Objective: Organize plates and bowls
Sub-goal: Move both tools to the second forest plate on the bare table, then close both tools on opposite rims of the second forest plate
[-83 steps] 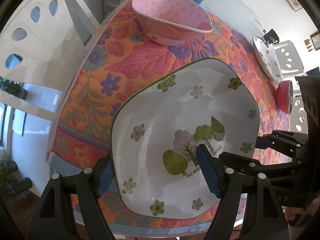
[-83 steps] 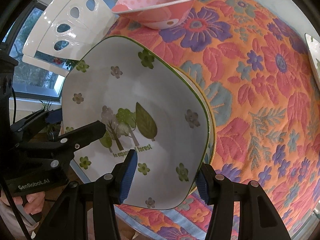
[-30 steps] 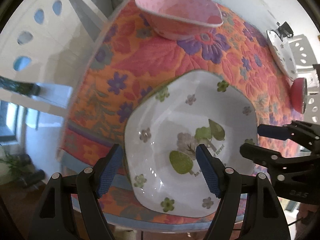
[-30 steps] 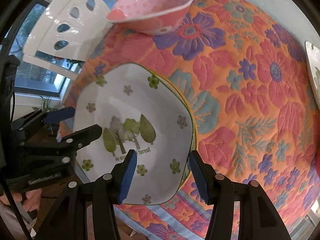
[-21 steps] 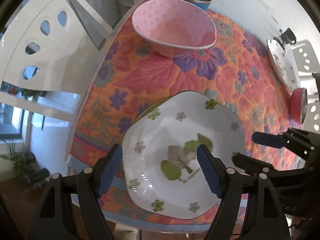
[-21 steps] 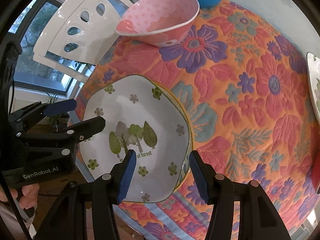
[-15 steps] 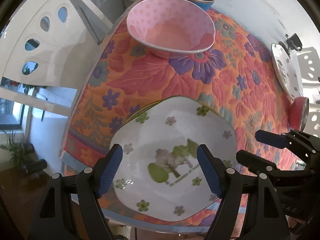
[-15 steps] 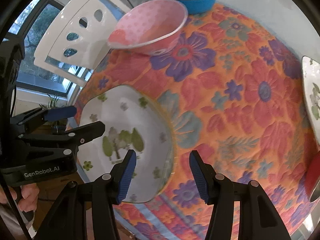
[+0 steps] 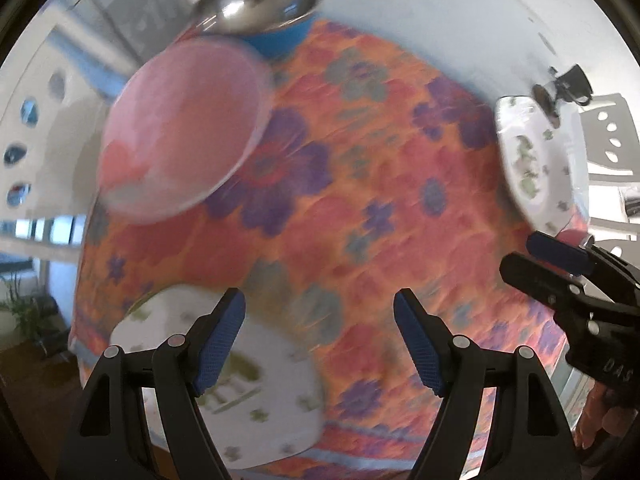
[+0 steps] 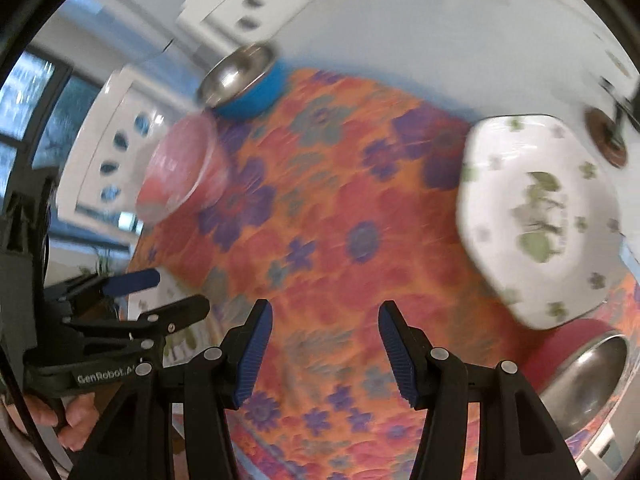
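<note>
Both views are blurred by motion. My left gripper [image 9: 320, 340] hangs open over the flowered cloth [image 9: 360, 208], nothing between its blue pads. A white tree-print plate [image 9: 256, 408] lies at the table's near left corner, partly behind the left finger. My right gripper [image 10: 325, 354] is open too, empty, above the cloth [image 10: 320, 240]. A second white tree-print plate [image 10: 536, 220] sits at the right, also seen as a plate [image 9: 528, 168] in the left wrist view. The pink bowl [image 9: 180, 136] stands at the far left, the pink bowl [image 10: 184, 168] again in the right view.
A steel bowl with a blue outside [image 9: 260, 12] stands beyond the pink bowl. A red steel-lined bowl [image 10: 584, 372] sits by the right plate. White chairs [image 10: 120, 140] flank the table. A hand [image 10: 72, 420] holds the left gripper.
Both grippers have left the near tree-print plate, which stays on the table corner, and have swept away from it across the cloth. The right-hand plate and red bowl have come into the right view.
</note>
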Demonstrator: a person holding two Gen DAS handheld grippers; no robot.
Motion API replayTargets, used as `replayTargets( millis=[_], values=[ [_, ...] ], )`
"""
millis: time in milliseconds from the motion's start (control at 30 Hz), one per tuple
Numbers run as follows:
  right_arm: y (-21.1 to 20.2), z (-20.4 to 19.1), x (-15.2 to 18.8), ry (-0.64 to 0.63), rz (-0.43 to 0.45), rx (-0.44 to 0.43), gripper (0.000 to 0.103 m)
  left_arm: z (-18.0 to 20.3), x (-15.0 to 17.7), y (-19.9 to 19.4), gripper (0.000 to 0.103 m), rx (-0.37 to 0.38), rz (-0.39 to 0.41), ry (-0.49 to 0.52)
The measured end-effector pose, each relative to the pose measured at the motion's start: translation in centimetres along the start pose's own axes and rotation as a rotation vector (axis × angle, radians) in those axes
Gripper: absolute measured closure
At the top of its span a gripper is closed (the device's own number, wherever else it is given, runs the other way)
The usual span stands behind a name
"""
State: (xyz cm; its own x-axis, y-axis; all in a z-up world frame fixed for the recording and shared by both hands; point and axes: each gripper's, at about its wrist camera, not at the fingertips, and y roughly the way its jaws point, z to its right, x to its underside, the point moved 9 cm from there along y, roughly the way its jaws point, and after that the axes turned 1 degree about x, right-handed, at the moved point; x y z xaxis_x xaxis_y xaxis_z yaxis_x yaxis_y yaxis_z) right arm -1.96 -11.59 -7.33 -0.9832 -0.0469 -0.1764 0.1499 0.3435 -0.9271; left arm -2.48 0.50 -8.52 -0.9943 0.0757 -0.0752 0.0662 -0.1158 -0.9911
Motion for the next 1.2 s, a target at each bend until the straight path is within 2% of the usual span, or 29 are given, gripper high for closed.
replayTargets(
  millis=[100,300,467,633,767,867,967,1033,1100,1200],
  values=[
    [-1.7,3.8,-1.5,0.076,0.037,-0.026,0.05,3.3,-2.2,-0.4,0.028,0.001,0.02,0.043],
    [-4.1,11.6,-4.0,0.195,0.088,-0.026,0.05,8.9,-6.9,-0.4,0.028,0.016,0.048,0.108],
    [-3.9,18.2,-4.5,0.316,0.095,-0.004,0.05,13.0,-9.7,1.7,0.028,0.059,0.023,0.122],
    [-2.5,23.1,-3.8,0.383,0.063,0.031,0.05,16.1,-11.0,4.5,0.028,0.054,-0.016,0.15],
    [-1.5,23.8,-3.6,0.422,0.063,-0.047,0.051,17.8,-11.0,6.7,0.028,0.053,-0.05,0.161],
    [-1.9,23.9,-3.7,0.42,0.077,-0.031,0.051,18.2,-10.7,7.8,0.028,0.041,-0.066,0.166],
    [-3.3,24.1,-3.9,0.433,0.145,-0.041,0.049,18.2,-10.6,8.3,0.028,0.056,-0.069,0.156],
    [-3.0,24.7,-3.9,0.438,0.138,-0.027,0.049,18.2,-10.7,8.7,0.028,0.062,-0.074,0.15],
    [-2.0,24.6,-3.9,0.461,0.107,-0.076,0.05,18.4,-10.7,9.1,0.028,0.067,-0.077,0.151],
    [-2.1,24.4,-4.4,0.456,0.118,-0.045,0.05,19.1,-10.8,9.2,0.028,0.083,-0.07,0.159]
  ],
)
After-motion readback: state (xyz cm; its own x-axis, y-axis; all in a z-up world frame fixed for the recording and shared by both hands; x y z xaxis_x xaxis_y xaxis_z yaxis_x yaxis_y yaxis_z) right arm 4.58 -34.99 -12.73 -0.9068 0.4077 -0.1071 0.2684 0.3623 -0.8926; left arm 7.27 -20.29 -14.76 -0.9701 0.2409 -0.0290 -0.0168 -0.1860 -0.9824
